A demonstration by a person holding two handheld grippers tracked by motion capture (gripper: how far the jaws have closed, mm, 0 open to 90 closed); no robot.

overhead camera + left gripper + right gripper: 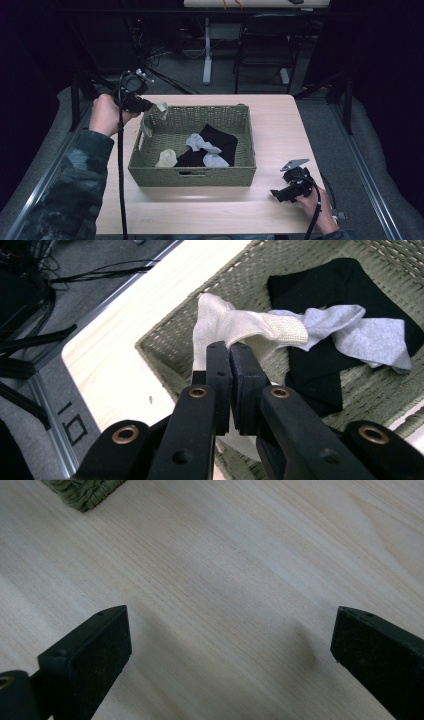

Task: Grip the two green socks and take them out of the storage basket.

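My left gripper (152,106) (231,347) is shut on a cream sock (149,119) (225,322), which hangs from its jaws over the far left corner of a woven green basket (190,176) (170,352). In the basket lie a black cloth (217,139) (350,280), grey socks (202,145) (350,330) on top of it, and another cream sock (166,158) at the front left. My right gripper (275,194) (230,640) rests low over the table's front right, jaws wide open with bare wood between them.
The light wooden table (280,130) (225,555) has free surface right of the basket and along its front edge. A corner of the basket (85,492) lies beyond the right gripper. A black chair (265,45) and a desk leg (207,55) stand behind the table.
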